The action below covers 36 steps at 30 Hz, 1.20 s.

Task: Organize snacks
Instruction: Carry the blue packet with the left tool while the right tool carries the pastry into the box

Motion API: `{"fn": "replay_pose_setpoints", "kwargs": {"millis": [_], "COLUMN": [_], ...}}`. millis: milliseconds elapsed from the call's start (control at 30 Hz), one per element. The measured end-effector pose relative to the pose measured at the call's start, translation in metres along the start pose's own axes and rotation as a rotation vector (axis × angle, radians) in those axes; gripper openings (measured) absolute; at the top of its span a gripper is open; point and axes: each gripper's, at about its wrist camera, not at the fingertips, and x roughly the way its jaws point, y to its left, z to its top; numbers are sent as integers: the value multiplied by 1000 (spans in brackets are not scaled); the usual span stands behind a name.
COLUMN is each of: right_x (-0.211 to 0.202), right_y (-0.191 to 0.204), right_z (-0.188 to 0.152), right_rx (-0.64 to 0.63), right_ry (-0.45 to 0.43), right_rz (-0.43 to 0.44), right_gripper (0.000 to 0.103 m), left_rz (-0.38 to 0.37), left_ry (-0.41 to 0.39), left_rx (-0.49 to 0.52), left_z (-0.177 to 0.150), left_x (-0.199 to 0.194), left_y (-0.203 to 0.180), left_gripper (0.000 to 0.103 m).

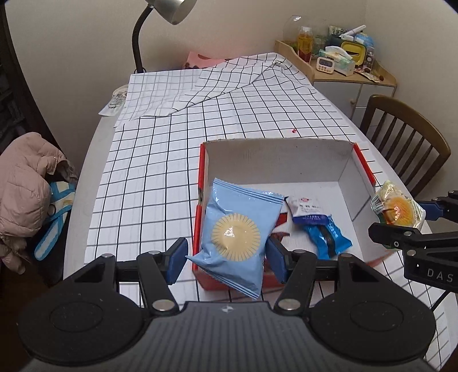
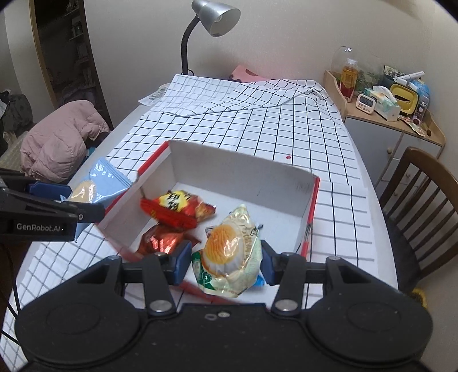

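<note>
While the left claw (image 1: 226, 257) grips a light-blue cookie packet (image 1: 234, 231) above the box (image 1: 274, 160) at 6 o'clock, the right claw (image 2: 226, 261) clamps an egg-print snack packet (image 2: 229, 254).

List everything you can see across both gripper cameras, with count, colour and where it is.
Cardboard box: 1, white inside with red edges, on the table.
Light blue cookie packet: 1, between the left fingers over the box's left edge.
Pale egg-print packet: 1, between the right fingers over the box's near edge.
Dark blue and white wrapped snack: 1, lying in the box.
Red and yellow snack packets: 2, in the box.
Grid-pattern tablecloth: 1, white with black lines, covering the table.
Desk lamp: 1, silver, far end.
Wooden chair: 1, brown, right.
Pink jacket: 1, left.
Cluttered side cabinet: 1, far right.
Left gripper: black, blue pads.
Right gripper: black, blue pads.
</note>
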Motion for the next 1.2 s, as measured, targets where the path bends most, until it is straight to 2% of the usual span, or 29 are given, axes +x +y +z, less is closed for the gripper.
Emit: {"fn": "replay_pose_setpoints", "kwargs": {"millis": [267,533,800,1200], "right_x": [38,82,117,140], "right_y": [-16,-31,-34,-26], "right_z": [19,29,28,16], "right_rx": [-23,-34,-40,-84], "right_ry": [15,59,107,161], "right_rz": [14,12,32,64], "right_gripper": [47,47,48,48], "left_rz": [27,45,80,97], "left_ry": [22,67,116,180], "left_rx": [-27,-37,-6,17], "left_z": [31,48,51,44], "left_x": [36,73,103,128], "left_y": [-4,-12,-24,-33], "left_gripper": [59,59,59,60]}}
